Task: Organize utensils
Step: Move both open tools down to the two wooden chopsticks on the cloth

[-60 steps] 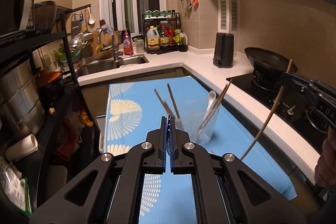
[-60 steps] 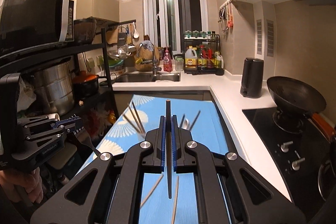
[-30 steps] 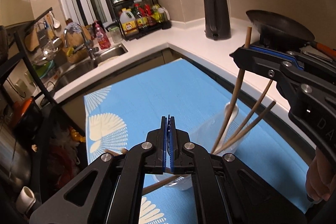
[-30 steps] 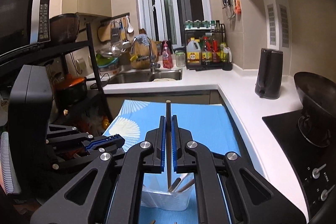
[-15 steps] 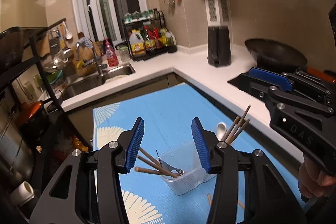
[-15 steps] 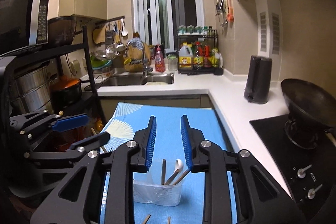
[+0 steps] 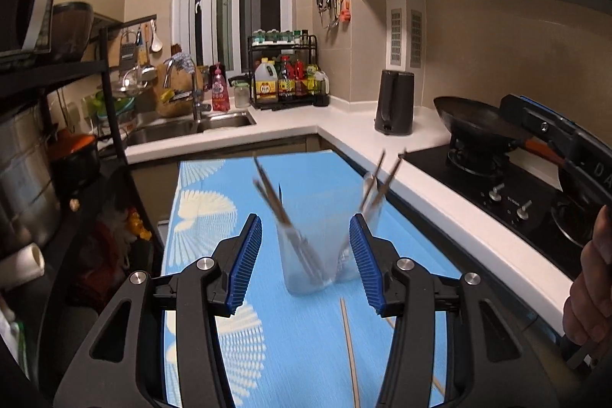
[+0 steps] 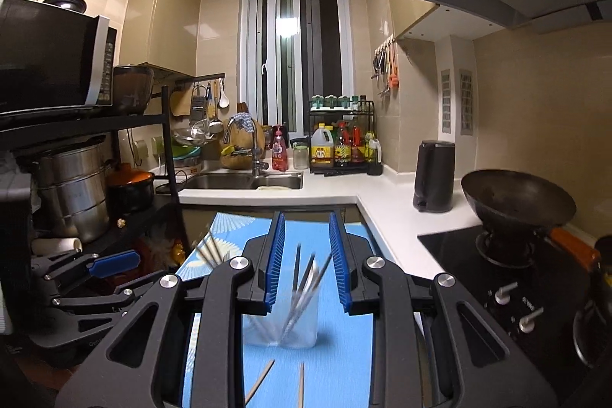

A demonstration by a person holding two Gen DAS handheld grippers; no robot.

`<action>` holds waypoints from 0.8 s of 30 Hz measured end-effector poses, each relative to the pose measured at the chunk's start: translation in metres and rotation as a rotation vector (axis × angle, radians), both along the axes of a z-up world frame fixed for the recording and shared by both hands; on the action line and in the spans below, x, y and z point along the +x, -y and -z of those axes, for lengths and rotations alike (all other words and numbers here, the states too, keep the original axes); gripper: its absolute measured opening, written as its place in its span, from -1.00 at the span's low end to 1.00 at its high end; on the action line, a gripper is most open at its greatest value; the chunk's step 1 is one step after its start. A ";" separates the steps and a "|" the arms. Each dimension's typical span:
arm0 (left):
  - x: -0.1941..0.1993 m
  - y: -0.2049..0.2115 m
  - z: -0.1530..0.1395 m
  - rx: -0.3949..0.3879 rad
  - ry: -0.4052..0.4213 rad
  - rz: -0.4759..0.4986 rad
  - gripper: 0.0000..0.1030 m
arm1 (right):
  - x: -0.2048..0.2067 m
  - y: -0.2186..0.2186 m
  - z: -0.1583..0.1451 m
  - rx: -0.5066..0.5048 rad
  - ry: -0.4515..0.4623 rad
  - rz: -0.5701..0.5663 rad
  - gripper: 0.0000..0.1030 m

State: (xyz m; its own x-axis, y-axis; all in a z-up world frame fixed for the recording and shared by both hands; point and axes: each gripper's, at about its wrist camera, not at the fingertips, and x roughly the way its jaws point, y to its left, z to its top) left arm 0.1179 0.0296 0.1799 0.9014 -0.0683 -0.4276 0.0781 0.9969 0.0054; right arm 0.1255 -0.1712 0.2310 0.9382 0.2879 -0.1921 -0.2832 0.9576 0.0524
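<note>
A clear two-part container (image 7: 317, 255) stands on the blue mat (image 7: 206, 213). Chopsticks (image 7: 273, 205) lean in its left part; more chopsticks (image 7: 384, 174) and a white spoon lean in its right part. My left gripper (image 7: 306, 228) is open and empty, a little short of the container. The right gripper (image 8: 306, 222) is open and empty too, above and short of the same container (image 8: 302, 327). Loose chopsticks (image 7: 350, 350) lie on the mat in front of it, and they show again in the right wrist view (image 8: 260, 381). The left gripper (image 8: 111, 262) sits at that view's left.
A wok (image 7: 474, 121) sits on the black stove at the right, with a black kettle (image 7: 394, 106) on the white counter. The sink (image 7: 191, 127) is at the back. A dark rack with pots (image 8: 76, 186) lines the left side. A hand (image 7: 589, 293) holds the right gripper's handle.
Both grippers were shut and now stand open. The chopstick held in the right gripper has gone into the container. Both grippers have drawn back from the container.
</note>
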 end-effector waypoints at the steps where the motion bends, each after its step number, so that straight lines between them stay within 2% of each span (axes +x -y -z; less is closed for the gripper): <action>1: -0.007 0.001 0.010 0.000 -0.009 -0.001 -0.10 | -0.007 0.000 0.008 -0.006 -0.012 -0.006 -0.51; 2: -0.014 0.002 0.021 0.002 -0.022 0.001 -0.21 | -0.012 -0.001 0.013 -0.012 -0.020 -0.010 -0.51; 7: -0.041 0.006 0.069 -0.001 -0.069 -0.009 -0.40 | -0.038 -0.004 0.057 -0.028 -0.087 -0.025 -0.53; 13: -0.063 0.004 0.122 -0.055 -0.118 -0.043 -0.42 | -0.054 -0.009 0.119 -0.086 -0.174 -0.027 -0.54; 17: -0.073 0.013 0.153 -0.038 -0.151 -0.048 -0.42 | -0.059 -0.006 0.161 -0.072 -0.267 -0.020 -0.54; 20: -0.074 0.017 0.170 -0.035 -0.195 -0.029 -0.42 | -0.066 -0.007 0.190 -0.078 -0.316 -0.014 -0.54; 24: -0.071 0.014 0.178 -0.053 -0.214 -0.041 -0.42 | -0.070 -0.008 0.222 -0.093 -0.376 -0.015 -0.54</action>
State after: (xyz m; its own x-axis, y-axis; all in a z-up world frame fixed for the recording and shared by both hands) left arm 0.0468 0.0155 0.0023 0.7931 -0.0616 -0.6060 0.0317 0.9977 -0.0599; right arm 0.0557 -0.1636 0.0091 0.7931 0.2662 -0.5479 -0.2745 0.9591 0.0686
